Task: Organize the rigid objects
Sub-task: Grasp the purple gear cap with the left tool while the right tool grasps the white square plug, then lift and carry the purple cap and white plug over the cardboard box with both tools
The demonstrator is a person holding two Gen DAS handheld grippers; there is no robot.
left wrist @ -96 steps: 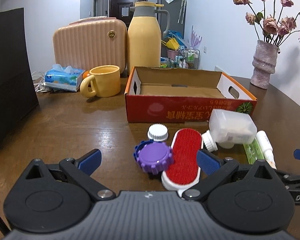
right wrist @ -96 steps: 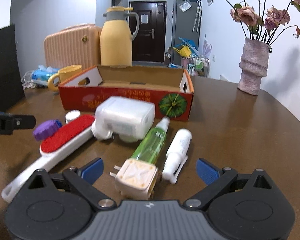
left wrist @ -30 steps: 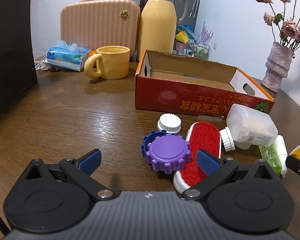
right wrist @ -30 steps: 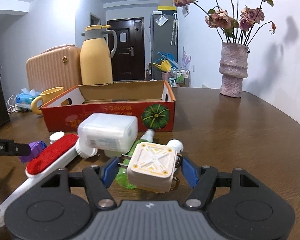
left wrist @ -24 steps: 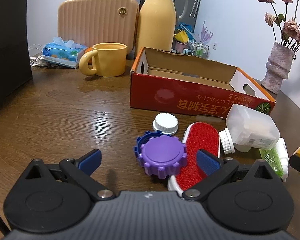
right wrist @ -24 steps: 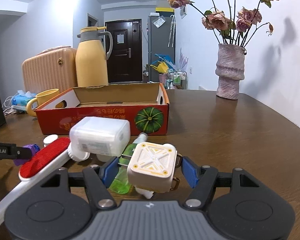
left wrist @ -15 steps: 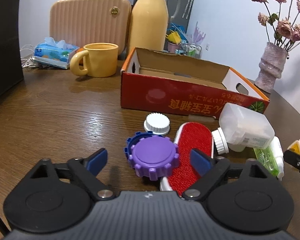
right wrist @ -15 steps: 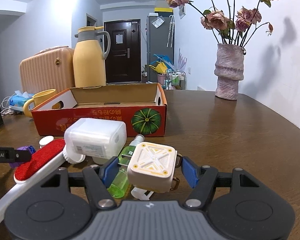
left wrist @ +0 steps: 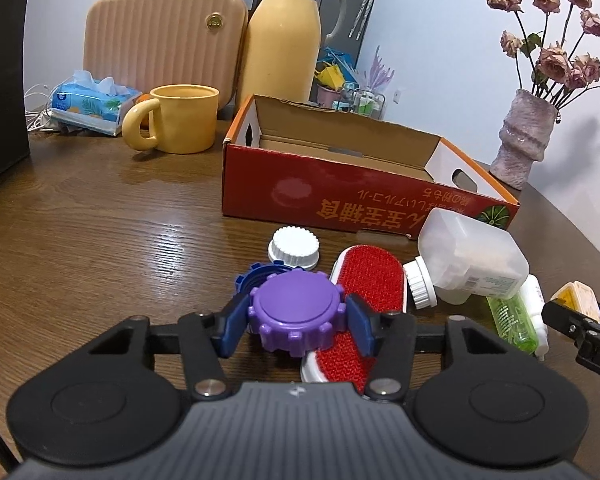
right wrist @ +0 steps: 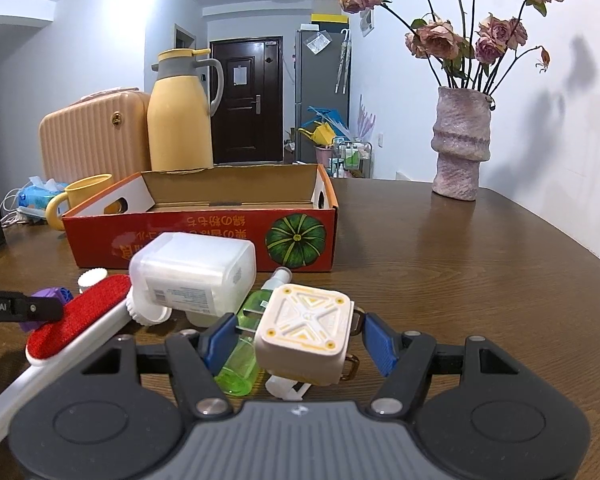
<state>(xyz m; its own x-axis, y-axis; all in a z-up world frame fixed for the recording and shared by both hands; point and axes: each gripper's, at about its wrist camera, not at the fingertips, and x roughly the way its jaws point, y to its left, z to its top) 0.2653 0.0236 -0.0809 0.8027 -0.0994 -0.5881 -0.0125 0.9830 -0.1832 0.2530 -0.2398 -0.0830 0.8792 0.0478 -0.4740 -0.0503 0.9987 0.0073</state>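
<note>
Your left tool (left wrist: 297, 322) is closing on the purple cap (left wrist: 296, 317), which sits squarely between its blue pads; both pads look to be touching the cap's toothed rim. The cap rests on a blue cap (left wrist: 256, 276) and overlaps the near end of the red brush (left wrist: 370, 280), just in front of a white cap (left wrist: 294, 247) on the worktop (left wrist: 100, 240).

Your right tool (right wrist: 296, 338) holds the cream square plug (right wrist: 304, 332) at a medium opening, clamped between its pads and lifted above the green bottle (right wrist: 242, 354). The plug's prongs point toward the pad on the picture's right. The white jar (right wrist: 194, 274) lies on its side just ahead, and the red box (right wrist: 204, 236) stands open behind it.
</note>
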